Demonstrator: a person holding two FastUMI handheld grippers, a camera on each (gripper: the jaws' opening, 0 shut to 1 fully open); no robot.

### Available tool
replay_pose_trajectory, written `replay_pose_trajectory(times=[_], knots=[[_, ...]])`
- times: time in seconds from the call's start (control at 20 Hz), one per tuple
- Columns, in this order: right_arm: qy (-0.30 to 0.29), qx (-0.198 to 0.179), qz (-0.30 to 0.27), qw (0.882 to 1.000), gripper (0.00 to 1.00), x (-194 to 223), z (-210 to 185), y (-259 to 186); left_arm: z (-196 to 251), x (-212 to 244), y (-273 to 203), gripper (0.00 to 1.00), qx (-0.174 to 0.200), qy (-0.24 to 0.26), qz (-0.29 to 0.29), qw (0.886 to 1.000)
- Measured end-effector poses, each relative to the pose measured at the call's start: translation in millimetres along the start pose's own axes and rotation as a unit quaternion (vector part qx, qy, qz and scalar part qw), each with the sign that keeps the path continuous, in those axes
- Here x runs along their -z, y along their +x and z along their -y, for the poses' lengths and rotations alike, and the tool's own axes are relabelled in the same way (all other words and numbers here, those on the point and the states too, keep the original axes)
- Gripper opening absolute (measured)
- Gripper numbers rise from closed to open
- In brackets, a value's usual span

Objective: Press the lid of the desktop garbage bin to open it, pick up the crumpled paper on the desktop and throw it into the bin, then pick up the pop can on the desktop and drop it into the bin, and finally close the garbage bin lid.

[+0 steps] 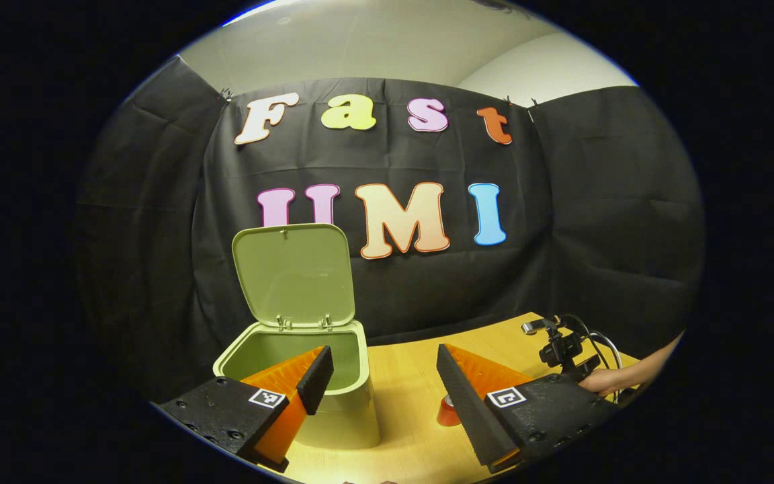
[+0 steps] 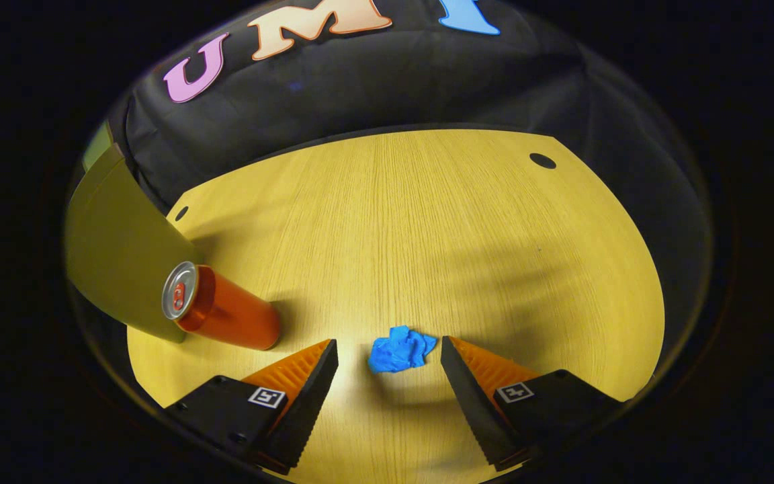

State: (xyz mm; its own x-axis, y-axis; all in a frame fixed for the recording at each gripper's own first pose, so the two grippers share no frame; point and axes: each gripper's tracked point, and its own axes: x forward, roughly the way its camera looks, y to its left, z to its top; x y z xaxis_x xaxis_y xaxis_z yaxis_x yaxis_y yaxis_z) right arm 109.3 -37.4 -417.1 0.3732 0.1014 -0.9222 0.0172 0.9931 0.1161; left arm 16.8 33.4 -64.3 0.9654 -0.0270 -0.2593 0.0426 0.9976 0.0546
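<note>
In the left gripper view, the bin (image 1: 306,383) stands on the desk (image 1: 407,383) with its lid (image 1: 293,275) up, so step 1 looks done. The left gripper (image 1: 383,380) has its fingers wide, holding nothing.

In the right gripper view, the right gripper (image 2: 389,370) is wide too, with the blue crumpled paper (image 2: 400,349) lying between its tips, not pinched. The red can (image 2: 222,309) stands beside the bin. Paper, can and lid-closing are left. No writing on the can can be read.

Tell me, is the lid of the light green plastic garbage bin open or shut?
Open. In the left gripper view the lid stands upright on its rear hinges above the light green plastic garbage bin, exposing its hollow inside.
</note>
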Motion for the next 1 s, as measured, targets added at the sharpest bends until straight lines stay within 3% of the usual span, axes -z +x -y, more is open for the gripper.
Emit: replay_pose_trajectory(times=[0.25, 0.65, 0.7, 0.8, 0.9, 1.0], knots=[[-0.022, 0.017, -0.040, 0.999, 0.91, 20, 4, 11, -6, 1, -3, 0.93, -0.010, -0.001, -0.005, 1.000], [-0.017, 0.026, -0.014, 0.999, 0.91, 5, 8, 19, -2, 0, -1, 0.93, -0.003, 0.005, -0.007, 1.000], [-0.021, 0.039, -0.012, 0.999, 0.86, 4, 14, 19, -2, 1, -1, 0.93, -0.002, 0.002, -0.008, 1.000], [-0.015, 0.038, -0.014, 0.999, 0.55, 6, 13, 18, -2, 4, 0, 0.92, -0.003, -0.003, -0.011, 1.000], [-0.004, 0.030, -0.017, 0.999, 0.52, 5, 12, 20, -4, 6, 2, 0.93, -0.005, -0.011, -0.014, 1.000], [0.009, 0.021, -0.021, 1.000, 0.41, 2, 10, 17, -5, 9, 3, 0.92, -0.008, -0.020, -0.019, 1.000]])
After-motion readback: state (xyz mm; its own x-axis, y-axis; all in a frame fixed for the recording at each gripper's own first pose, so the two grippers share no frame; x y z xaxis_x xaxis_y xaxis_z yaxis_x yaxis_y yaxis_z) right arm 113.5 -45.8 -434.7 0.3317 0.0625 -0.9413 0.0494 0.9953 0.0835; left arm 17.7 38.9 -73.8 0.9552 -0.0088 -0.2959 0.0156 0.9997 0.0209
